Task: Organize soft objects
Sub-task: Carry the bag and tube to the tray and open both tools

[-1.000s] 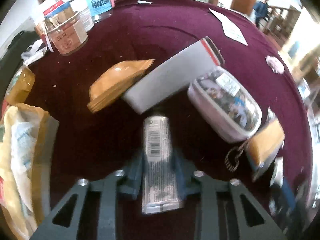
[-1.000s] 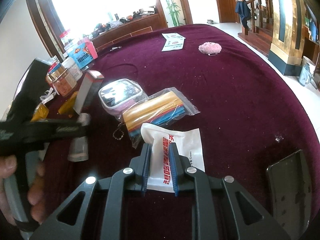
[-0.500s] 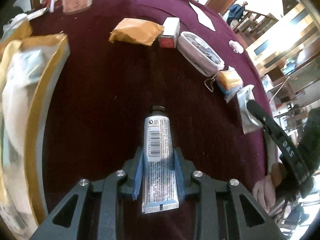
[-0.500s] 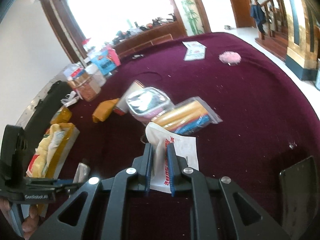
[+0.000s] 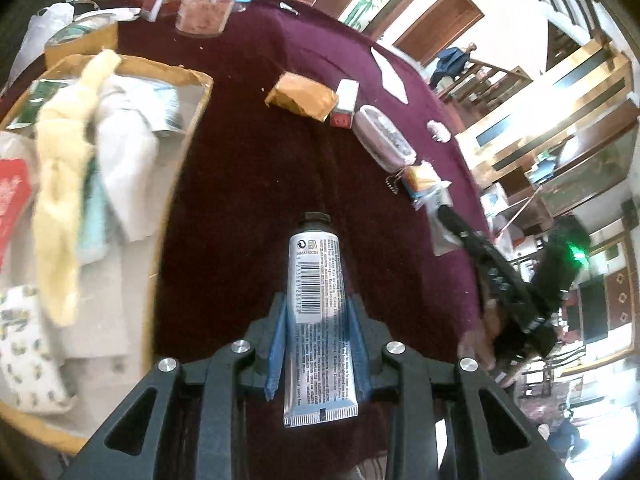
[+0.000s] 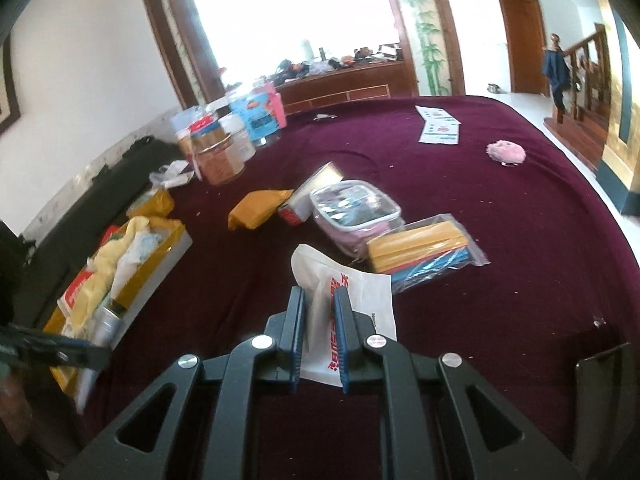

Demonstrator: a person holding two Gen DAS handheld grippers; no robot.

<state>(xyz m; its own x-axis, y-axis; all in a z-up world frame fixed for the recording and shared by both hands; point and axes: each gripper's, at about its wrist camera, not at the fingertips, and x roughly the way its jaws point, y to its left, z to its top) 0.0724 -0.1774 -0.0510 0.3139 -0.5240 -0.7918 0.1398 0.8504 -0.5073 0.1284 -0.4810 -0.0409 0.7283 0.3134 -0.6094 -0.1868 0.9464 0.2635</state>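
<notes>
My left gripper (image 5: 316,312) is shut on a silver tube with a black cap (image 5: 318,300) and holds it above the maroon cloth, just right of the yellow cardboard box (image 5: 176,184) full of cloths and packets. In the right wrist view the tube (image 6: 105,326) hangs at the box's near end (image 6: 132,280). My right gripper (image 6: 318,304) is shut on a white packet with red print (image 6: 352,304), lifted off the table. An orange pouch (image 6: 260,212), a clear pink-edged pouch (image 6: 352,208) and a bag of yellow and blue pieces (image 6: 424,248) lie on the cloth.
A white-and-red box (image 6: 316,192) leans between the orange pouch and the clear pouch. Jars and a blue carton (image 6: 228,144) stand at the back left. A pink puff (image 6: 506,152) and a leaflet (image 6: 438,128) lie far right. A black stand (image 6: 608,392) is at lower right.
My left gripper has carried the tube away from the pile to beside the yellow box. My right gripper has lifted the white packet and swung left, toward the box.
</notes>
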